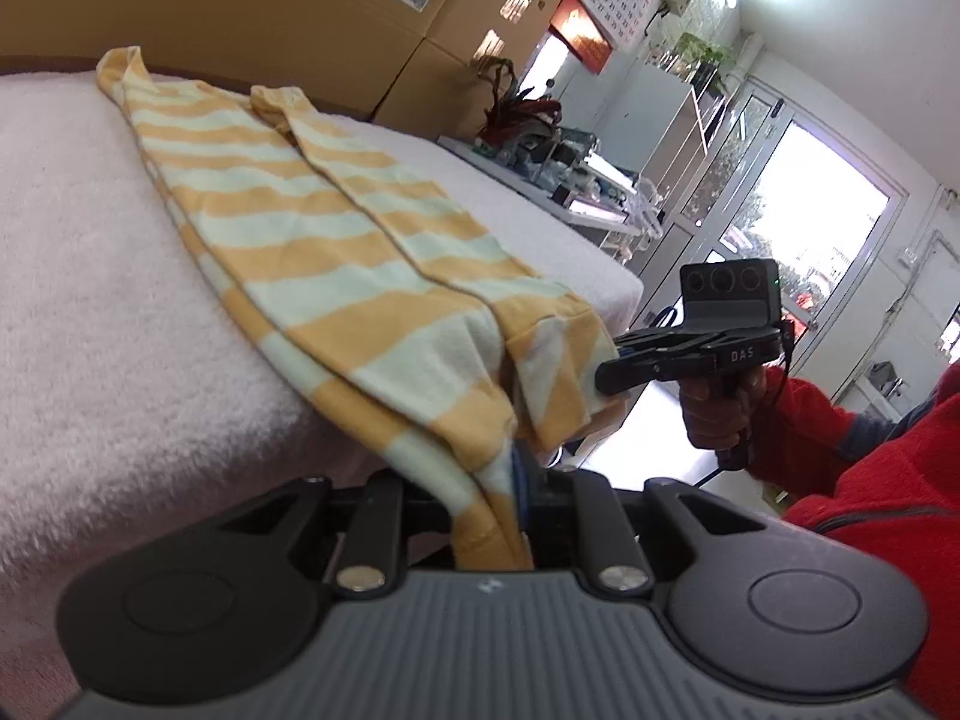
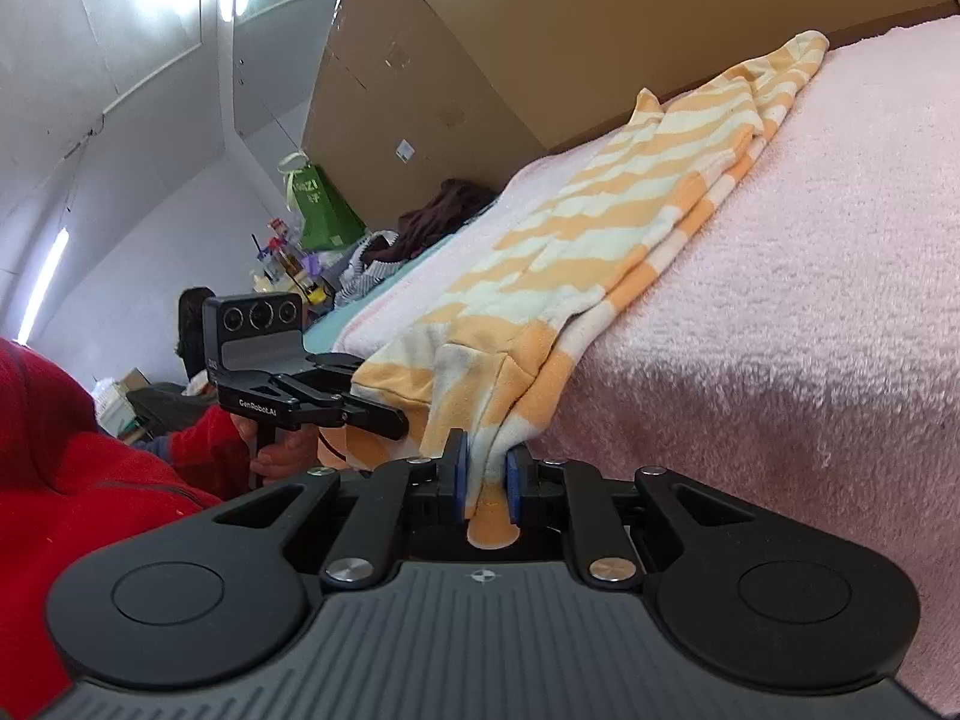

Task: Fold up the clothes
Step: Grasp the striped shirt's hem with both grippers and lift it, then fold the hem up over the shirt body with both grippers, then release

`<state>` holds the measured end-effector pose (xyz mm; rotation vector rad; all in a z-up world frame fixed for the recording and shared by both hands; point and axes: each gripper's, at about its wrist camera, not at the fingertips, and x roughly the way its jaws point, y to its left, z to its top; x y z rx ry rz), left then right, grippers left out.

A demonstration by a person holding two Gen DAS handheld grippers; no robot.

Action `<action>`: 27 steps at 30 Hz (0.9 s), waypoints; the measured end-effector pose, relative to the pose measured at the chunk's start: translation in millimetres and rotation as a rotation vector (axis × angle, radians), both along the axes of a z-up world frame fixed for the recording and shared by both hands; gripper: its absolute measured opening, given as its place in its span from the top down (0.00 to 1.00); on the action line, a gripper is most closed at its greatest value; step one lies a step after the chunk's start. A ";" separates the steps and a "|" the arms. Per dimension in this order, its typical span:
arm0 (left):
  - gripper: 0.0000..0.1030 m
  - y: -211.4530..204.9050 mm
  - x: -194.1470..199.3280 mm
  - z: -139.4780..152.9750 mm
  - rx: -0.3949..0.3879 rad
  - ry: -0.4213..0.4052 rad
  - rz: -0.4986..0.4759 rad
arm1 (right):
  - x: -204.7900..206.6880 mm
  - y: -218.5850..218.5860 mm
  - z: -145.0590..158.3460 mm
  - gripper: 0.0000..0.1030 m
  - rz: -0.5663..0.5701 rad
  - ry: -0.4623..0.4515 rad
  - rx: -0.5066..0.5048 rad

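A yellow-and-white striped garment (image 1: 336,240) (image 2: 630,210) lies lengthwise on the pink towel-covered table (image 1: 90,300) (image 2: 810,300), folded along its length. Its near end hangs over the table's edge. My left gripper (image 1: 498,498) is shut on one corner of that end, and cloth covers most of its fingers. It also shows in the right wrist view as the left gripper (image 2: 390,420), clamped on the hem. My right gripper (image 2: 487,480) is shut on the other corner, with cloth pinched between its blue pads (image 2: 515,480). The left wrist view shows the right gripper (image 1: 606,381) biting the corner.
Large cardboard boxes (image 1: 300,12) (image 2: 480,60) stand behind the table. A person's red sleeve (image 1: 870,480) (image 2: 60,450) is close to both grippers. A cluttered shelf (image 1: 540,150) and glass doors (image 1: 810,210) lie beyond. Dark clothes (image 2: 438,216) and a green bag (image 2: 324,210) sit at the table's far end.
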<state>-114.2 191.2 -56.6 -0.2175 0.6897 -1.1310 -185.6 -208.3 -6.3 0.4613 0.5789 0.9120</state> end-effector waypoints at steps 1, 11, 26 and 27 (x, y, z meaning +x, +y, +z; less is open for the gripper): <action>0.85 1.4 2.1 4.0 -0.023 0.007 0.004 | 2.0 -1.6 4.5 0.86 0.003 -0.002 0.021; 0.85 11.4 40.2 36.5 -0.231 0.097 0.060 | 42.5 -18.3 34.1 0.86 -0.015 0.014 0.216; 0.45 -0.5 141.3 24.1 -0.216 0.273 0.141 | 108.7 -37.3 22.5 0.71 -0.126 0.109 0.290; 0.44 0.8 145.6 23.8 -0.224 0.281 0.147 | 110.9 -38.8 22.0 0.66 -0.134 0.112 0.300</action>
